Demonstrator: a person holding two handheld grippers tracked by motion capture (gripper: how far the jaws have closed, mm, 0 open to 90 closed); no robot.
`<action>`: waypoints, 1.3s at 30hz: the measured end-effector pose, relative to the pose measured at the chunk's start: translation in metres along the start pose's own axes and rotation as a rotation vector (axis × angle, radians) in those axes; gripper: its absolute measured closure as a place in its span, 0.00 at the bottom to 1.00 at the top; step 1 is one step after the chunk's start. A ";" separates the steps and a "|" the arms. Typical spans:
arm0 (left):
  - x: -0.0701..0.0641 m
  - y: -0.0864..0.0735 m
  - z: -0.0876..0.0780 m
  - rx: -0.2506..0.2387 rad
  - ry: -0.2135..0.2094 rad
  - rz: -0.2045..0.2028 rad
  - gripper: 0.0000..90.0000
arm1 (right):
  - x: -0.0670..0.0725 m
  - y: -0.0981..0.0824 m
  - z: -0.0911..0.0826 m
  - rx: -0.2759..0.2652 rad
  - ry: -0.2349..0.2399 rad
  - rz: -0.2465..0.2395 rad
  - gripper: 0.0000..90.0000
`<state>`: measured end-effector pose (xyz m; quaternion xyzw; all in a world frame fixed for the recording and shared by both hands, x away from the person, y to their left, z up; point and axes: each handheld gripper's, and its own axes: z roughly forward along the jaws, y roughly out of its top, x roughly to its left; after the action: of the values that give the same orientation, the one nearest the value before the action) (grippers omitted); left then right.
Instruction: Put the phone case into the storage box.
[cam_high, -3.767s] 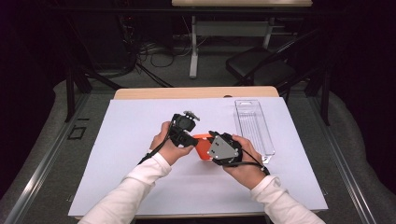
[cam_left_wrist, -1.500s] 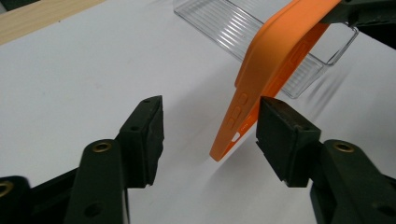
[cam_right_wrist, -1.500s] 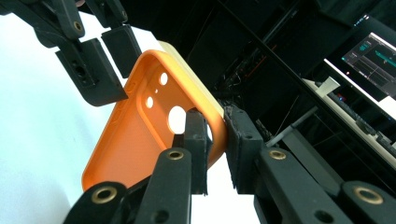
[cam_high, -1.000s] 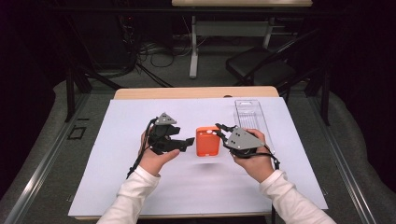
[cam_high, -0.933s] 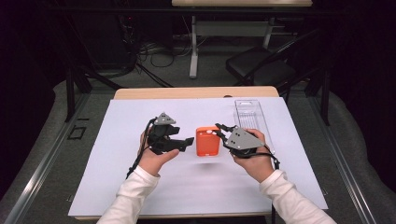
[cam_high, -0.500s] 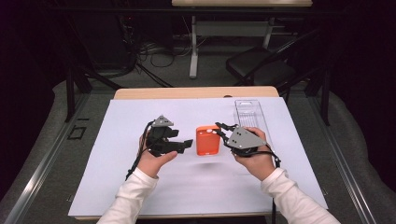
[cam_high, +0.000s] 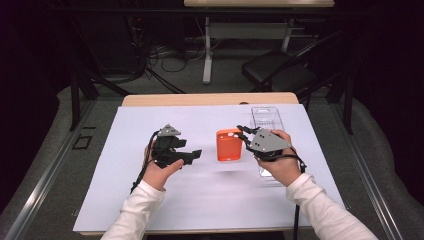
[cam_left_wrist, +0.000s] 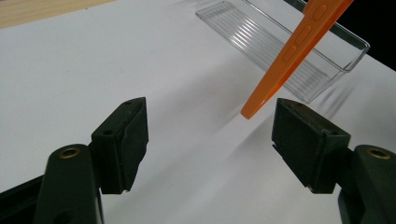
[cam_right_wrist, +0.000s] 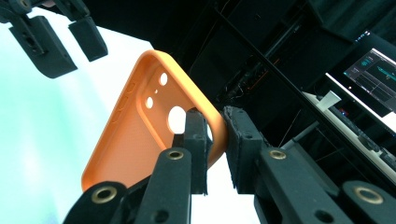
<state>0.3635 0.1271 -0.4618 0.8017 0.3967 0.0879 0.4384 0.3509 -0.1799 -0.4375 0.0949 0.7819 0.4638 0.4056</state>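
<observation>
Orange phone case (cam_high: 229, 145); clear ribbed tray (cam_high: 265, 118); white table sheet (cam_high: 200, 195)

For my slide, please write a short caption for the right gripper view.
Right gripper pinching the rim of an orange phone case, with the open left gripper beyond.

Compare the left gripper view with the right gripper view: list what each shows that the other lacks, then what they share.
Left gripper view alone: the clear plastic tray on the white table cover, and the left tongs with jaws wide apart, nothing between them.

Right gripper view alone: the right tongs clamped on the case's edge, the round cutouts in the case, and a lit screen.

Both: the orange phone case, held off the table.
</observation>
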 end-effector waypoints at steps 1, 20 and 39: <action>0.002 -0.001 -0.001 0.006 -0.009 -0.002 0.30 | -0.002 0.000 0.000 -0.001 -0.001 -0.002 0.89; 0.012 -0.005 -0.018 -0.013 -0.007 -0.027 0.17 | -0.024 0.007 -0.017 0.002 -0.052 -0.034 0.89; 0.010 -0.004 -0.024 -0.020 0.009 -0.007 0.12 | -0.051 0.003 -0.030 0.028 -0.102 -0.064 0.89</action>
<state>0.3559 0.1507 -0.4530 0.7956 0.4003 0.0938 0.4450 0.3614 -0.2247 -0.4000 0.0989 0.7691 0.4343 0.4584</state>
